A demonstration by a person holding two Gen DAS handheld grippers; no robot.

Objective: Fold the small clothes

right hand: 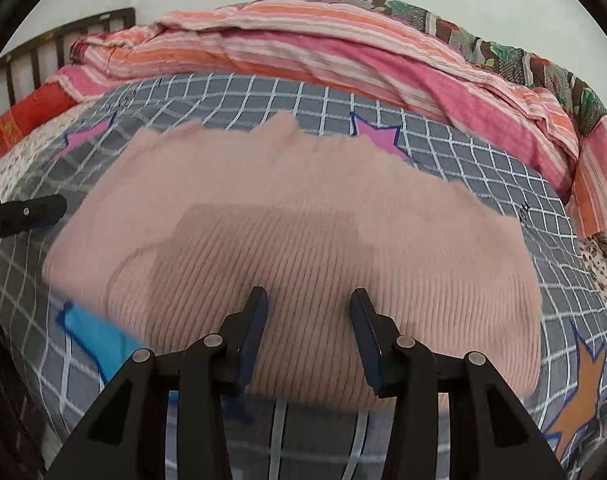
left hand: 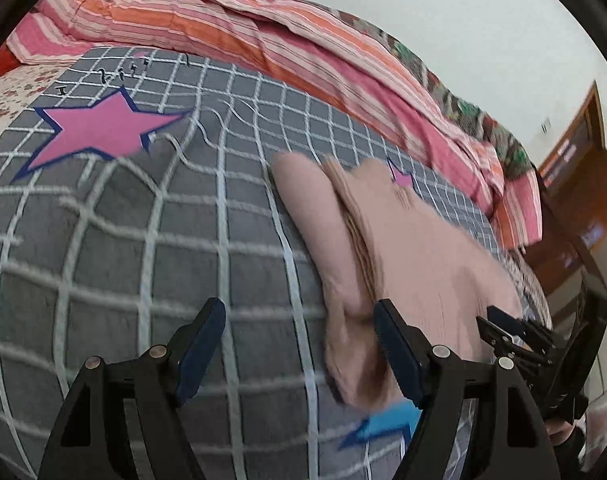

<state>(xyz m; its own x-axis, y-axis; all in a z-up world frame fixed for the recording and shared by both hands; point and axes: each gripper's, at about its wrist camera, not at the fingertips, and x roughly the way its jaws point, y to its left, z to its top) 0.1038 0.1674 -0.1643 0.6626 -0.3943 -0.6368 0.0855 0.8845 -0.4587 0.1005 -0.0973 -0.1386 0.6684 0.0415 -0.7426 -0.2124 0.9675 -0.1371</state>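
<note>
Seemingly midway, the pink ribbed garment [right hand: 303,240] is lying on the grey checked bedcover [left hand: 143,240], one side looking already doubled over; the left gripper [left hand: 299,344] is hovering wide beside it, the right gripper [right hand: 309,332] half-spread above, neither holding cloth

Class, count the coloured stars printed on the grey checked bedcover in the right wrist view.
4: a pink star beyond the garment, another pink star far left, blue star near left, orange star near right. The garment may hide more.
</note>
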